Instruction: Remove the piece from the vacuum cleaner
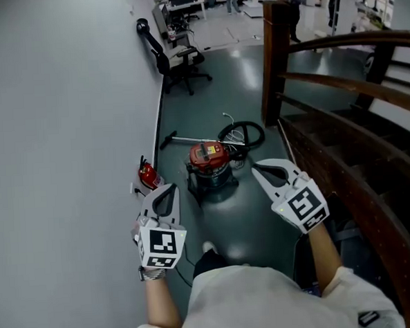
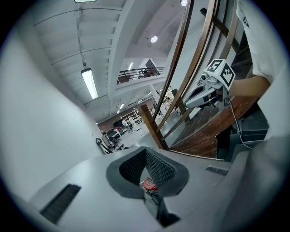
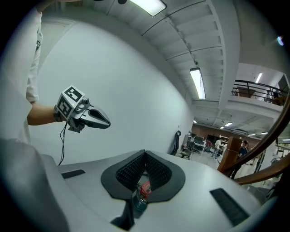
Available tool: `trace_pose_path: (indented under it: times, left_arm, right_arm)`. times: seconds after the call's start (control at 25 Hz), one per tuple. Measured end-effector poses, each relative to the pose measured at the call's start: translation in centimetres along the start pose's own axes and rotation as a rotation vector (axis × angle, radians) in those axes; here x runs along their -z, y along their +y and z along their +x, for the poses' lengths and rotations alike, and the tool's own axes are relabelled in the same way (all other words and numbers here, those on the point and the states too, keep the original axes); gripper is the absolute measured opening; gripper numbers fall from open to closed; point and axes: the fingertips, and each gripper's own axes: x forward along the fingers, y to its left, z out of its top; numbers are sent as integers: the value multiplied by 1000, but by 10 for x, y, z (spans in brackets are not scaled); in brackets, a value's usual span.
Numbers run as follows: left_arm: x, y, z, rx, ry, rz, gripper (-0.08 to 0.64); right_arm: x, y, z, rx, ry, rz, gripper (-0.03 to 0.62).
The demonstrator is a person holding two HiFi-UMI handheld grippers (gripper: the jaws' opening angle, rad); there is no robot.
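Note:
The vacuum cleaner (image 1: 210, 165), with a red lid on a dark canister, stands on the dark floor ahead of me. Its black hose (image 1: 243, 133) coils behind it, and a metal wand (image 1: 193, 140) lies off to its left. Both grippers hang in the air short of it and hold nothing. My left gripper (image 1: 166, 188) is shut, to the lower left of the canister. My right gripper (image 1: 260, 167) is shut, to its right. In the left gripper view the vacuum cleaner (image 2: 150, 185) peeks past the closed jaws. It shows the same way in the right gripper view, vacuum cleaner (image 3: 144, 190).
A red fire extinguisher (image 1: 148, 174) stands by the white wall (image 1: 58, 134) on the left. A wooden stair railing (image 1: 345, 82) and steps run along the right. A black office chair (image 1: 178, 61) stands further back, with desks and people far behind.

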Motion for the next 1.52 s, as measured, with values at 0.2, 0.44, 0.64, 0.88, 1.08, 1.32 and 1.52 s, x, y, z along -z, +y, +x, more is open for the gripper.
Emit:
trace_pose_path:
  times: [0.2,0.44,0.64,0.88,1.08,1.32,1.52]
  left_arm:
    - [0,4,23,5,6,-12,0]
    - [16,24,63,38,3,-32,0]
    - [28,53,105,62,-4,-39,0]
    - [36,101,156,87,0,-42,0]
    - [45,130,198,119,2,-45,0]
    - [61,160,236,147,8,-55,0]
    - [82,182,263,168,15,-59,0]
  right_arm:
    - [8,-11,17,-17,12,22,29]
    - [20,-21,52,-62,50,11,28]
    - [22,-41,97,-63,70,-4,28]
    - [11,-70,157,-61,63,10,28]
    - [8,-94,195,-47,73,10,28]
    - [14,-110,238,-49,99,29,28]
    - [15,-120,280,-31,91,26,29]
